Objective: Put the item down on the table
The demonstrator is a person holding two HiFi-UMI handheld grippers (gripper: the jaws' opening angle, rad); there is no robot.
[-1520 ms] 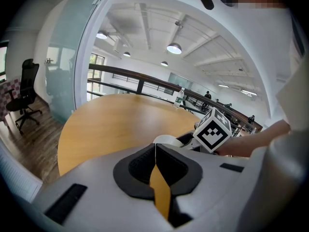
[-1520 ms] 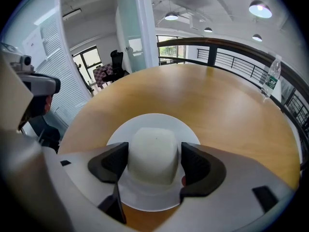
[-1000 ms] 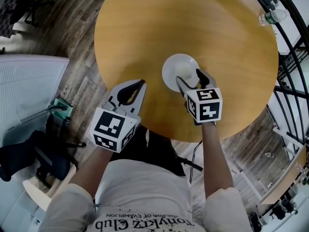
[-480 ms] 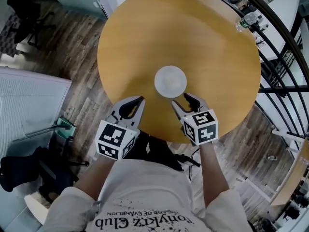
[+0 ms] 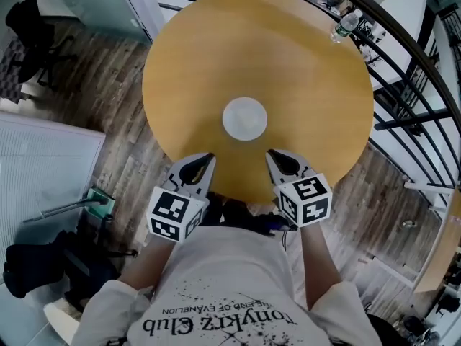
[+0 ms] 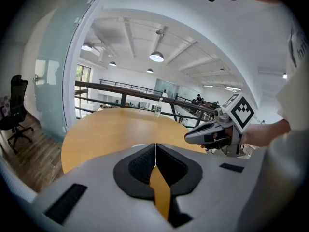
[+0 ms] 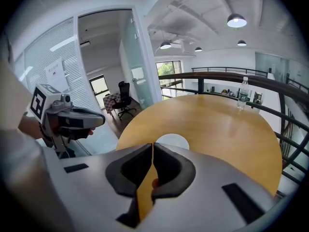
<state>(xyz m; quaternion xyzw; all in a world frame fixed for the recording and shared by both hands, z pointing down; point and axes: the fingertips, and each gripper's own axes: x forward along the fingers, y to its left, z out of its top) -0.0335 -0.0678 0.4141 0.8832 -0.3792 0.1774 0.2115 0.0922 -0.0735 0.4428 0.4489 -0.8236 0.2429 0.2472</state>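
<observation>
On the table lies a white plate, apart from left gripper and right gripper, fingers together.

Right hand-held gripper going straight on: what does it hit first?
Likely the white disc on the table, straight ahead of the shut right hand-held gripper. Height unclear; it may pass above.

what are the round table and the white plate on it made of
Round table: looks like wood or wood-look laminate, honey-yellow with a smooth satin top; soft sheen, faint grain. White plate: plain white with little glare; could be ceramic, plastic or paper, the views can't settle it.
</observation>
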